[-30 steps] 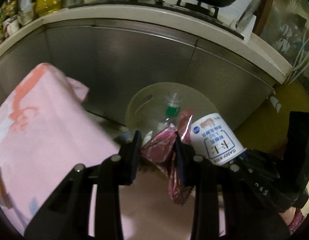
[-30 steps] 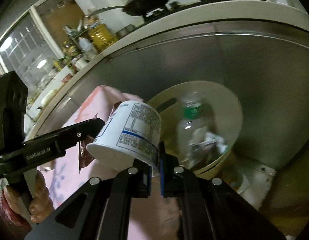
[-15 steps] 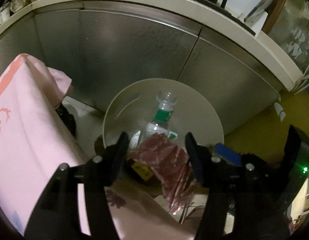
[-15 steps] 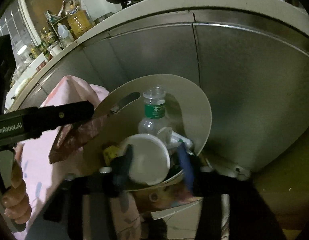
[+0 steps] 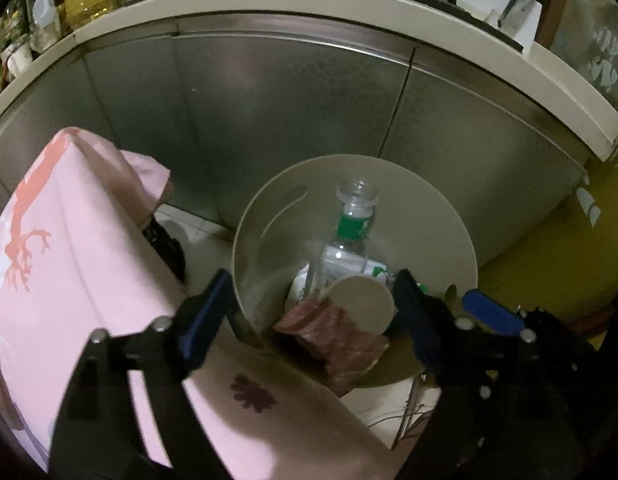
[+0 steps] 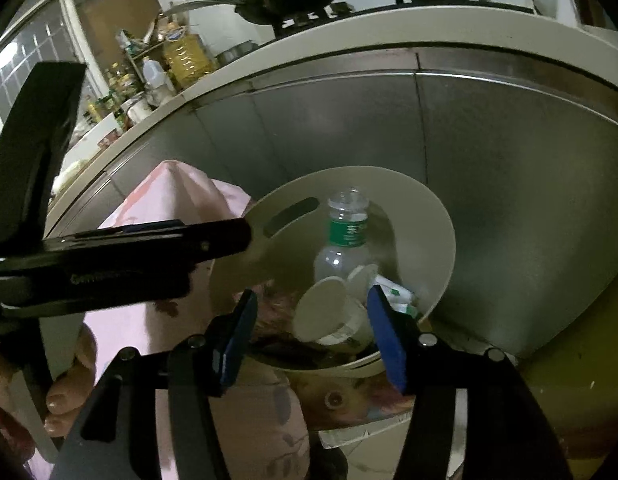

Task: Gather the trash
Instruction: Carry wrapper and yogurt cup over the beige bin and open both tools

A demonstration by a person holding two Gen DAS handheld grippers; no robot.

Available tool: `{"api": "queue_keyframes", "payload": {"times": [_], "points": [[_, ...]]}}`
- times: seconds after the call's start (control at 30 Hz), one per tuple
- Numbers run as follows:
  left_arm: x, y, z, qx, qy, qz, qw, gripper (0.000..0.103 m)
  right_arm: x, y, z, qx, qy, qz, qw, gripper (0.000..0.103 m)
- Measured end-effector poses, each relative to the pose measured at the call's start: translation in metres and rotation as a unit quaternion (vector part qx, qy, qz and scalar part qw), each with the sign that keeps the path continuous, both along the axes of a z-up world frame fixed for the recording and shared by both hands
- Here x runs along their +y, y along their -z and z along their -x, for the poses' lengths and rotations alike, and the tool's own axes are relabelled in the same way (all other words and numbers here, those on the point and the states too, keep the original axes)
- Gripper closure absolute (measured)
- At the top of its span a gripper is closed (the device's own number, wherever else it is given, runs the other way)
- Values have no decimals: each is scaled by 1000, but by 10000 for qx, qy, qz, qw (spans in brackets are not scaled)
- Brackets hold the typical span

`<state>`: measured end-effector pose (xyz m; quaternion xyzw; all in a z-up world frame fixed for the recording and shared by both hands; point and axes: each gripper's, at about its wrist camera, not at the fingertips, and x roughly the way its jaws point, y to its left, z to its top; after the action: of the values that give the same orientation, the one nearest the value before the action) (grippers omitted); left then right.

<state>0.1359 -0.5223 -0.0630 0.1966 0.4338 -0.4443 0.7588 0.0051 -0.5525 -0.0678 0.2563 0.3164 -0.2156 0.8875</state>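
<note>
My left gripper [image 5: 313,312] jaws wide, empty, above bin [image 5: 441,216]. Red wrapper [image 5: 337,336] draped at near rim, may slide out. Paper cup [image 6: 329,316], bottle [image 6: 345,236] inside. My right gripper [image 6: 309,328] spread, empty.

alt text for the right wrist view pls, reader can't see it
The open right gripper hovers over a round beige plastic bin holding a clear plastic bottle with a green label and a white paper cup on its side. The bin stands before steel cabinet doors.
</note>
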Motion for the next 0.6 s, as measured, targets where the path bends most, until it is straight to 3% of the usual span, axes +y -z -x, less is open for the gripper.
{"api": "queue_keyframes", "payload": {"times": [0.4, 0.6], "points": [[1, 2, -4, 33, -101, 22, 9999, 18, -8, 5, 4, -36, 265, -176, 9995, 48], [5, 0, 3, -394, -152, -35, 9991, 18, -10, 6, 6, -56, 304, -209, 9993, 48]]}}
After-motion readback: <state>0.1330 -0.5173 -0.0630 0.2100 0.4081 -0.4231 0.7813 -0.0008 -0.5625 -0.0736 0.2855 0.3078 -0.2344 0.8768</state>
